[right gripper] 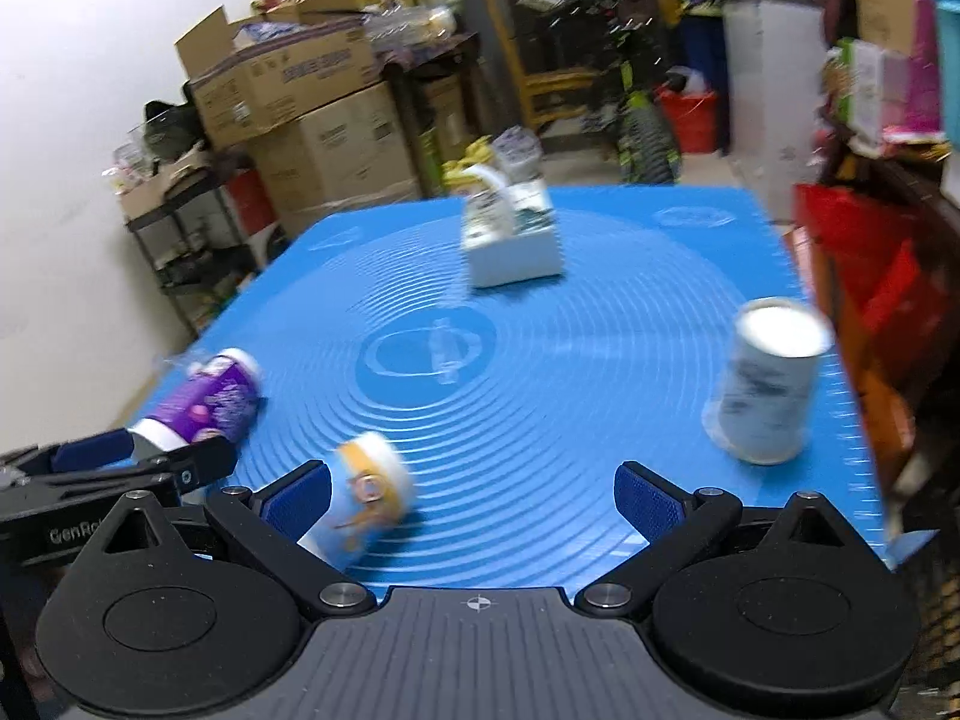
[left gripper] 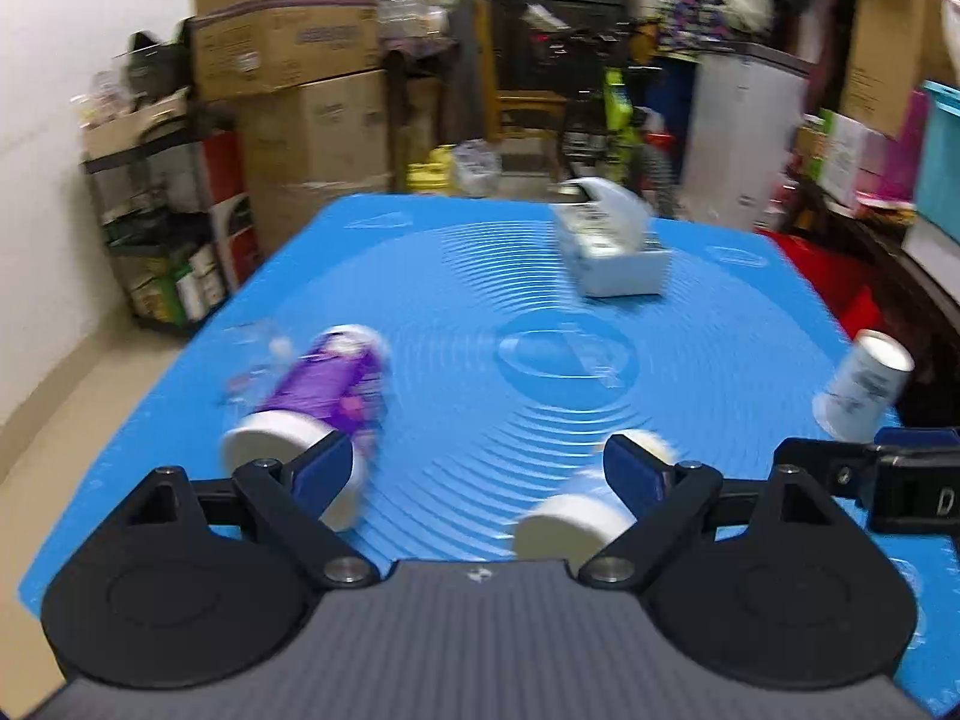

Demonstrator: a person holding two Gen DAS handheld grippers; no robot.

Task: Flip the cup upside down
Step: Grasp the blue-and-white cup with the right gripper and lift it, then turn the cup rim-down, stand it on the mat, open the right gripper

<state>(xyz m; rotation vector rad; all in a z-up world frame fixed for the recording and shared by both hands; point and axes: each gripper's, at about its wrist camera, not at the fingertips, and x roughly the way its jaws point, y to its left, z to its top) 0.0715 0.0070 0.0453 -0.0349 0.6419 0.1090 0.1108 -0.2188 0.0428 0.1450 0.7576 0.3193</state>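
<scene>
On the blue mat [left gripper: 420, 276] lie several paper cups. At the far left, the purple cup [left gripper: 318, 396] lies on its side near the left edge of the mat, with its white open end turned to the camera. Next to the right, the blue and yellow cup [right gripper: 360, 498] also lies on its side near the front edge. In the middle, toward the back, stands a white tissue box [left gripper: 618, 258] with a tissue coming out of the top. At the far right, the white cup [right gripper: 765, 384] with a grey print stands upside down close to the right edge of the mat; its flat white bottom faces up and its wider rim rests on the mat.

The left gripper [left gripper: 477, 468] is spread wide and holds nothing; the purple cup is just behind its left finger and the blue and yellow cup just behind its right finger. The right gripper [right gripper: 474, 495] is also spread wide and empty.

The right wrist view shows the yellow band on the second cup, while the left wrist view shows mostly its white end. The left wrist view is blurred and shows the white cup small at its right border, while the right wrist view shows it larger, with its whole bottom.
</scene>
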